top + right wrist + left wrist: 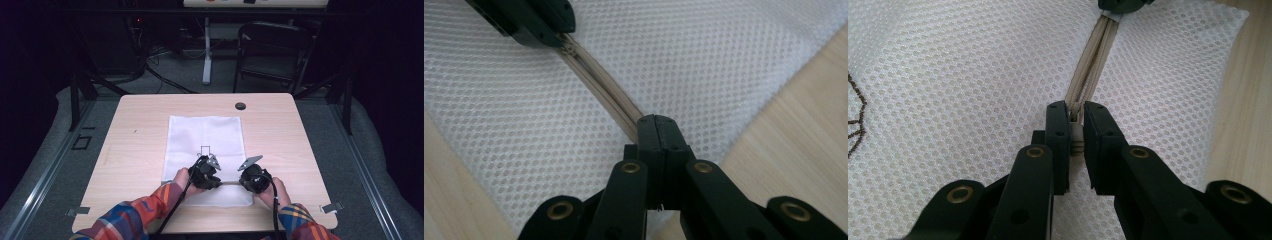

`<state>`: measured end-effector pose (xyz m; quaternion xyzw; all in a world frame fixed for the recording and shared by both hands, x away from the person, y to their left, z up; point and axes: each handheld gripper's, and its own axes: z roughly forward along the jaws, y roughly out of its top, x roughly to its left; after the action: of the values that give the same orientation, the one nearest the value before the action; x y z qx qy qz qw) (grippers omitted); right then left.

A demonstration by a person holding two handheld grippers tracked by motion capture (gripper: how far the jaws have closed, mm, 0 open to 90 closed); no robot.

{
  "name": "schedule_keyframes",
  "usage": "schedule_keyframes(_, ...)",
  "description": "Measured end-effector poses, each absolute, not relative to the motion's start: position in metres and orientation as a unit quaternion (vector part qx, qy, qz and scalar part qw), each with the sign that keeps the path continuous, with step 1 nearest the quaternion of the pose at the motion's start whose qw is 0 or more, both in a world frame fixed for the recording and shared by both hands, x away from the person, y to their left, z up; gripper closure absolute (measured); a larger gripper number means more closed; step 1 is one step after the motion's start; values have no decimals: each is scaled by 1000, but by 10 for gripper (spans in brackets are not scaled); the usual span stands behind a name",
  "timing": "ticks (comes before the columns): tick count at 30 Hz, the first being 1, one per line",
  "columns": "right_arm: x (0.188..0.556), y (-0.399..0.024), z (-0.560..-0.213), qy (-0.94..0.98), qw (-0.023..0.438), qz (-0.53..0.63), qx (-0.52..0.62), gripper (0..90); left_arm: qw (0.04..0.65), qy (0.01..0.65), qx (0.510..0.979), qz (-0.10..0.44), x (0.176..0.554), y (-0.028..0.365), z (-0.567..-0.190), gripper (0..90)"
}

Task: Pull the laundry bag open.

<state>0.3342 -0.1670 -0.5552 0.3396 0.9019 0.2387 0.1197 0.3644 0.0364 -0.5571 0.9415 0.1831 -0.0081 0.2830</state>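
Work surface: a light wooden table with rounded corners (pixel 140 125) carried the work; a small round black grommet (pixel 240 106) sat near its far edge.
Work item: a white mesh fabric bag (pixel 205 132) lay flat at the middle of the table, its near edge close to the person, with a small dark outline motif (pixel 205 149) printed on it.
Zipper location: a beige zipper (pixel 1093 65) ran left to right across the near part of the bag, between the two grippers.
Left gripper: the left gripper (pixel 1076 122) rested on the near left part of the bag, its black jaws drawn in on the pale zipper slider (pixel 1076 131), which sat clamped between the pads.
Right gripper: the right gripper (pixel 658 131) rested at the right end of the zipper, near the bag's right edge, its jaws pressed fully together on the zipper tape at that end.
Spacing: the two grippers stood near each other, apart, with a short run of zipper stretched between them.
Zipper condition: the stretch between the grippers appeared as two parallel beige bands lying close together; whether the teeth were meshed could not be determined.
Operator: plaid orange and blue sleeves (pixel 145 212) entered from the near edge of the high view.
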Motion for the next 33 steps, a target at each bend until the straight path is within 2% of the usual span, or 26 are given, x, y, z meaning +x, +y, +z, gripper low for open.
schedule_keyframes(8,335,-156,-561,906,137,243,320,900,288,187,939,-8,364,36,-558,814)
schedule_keyframes(33,334,-158,-563,908,142,246,309,900,276,190,942,-3,364,45,-555,818)
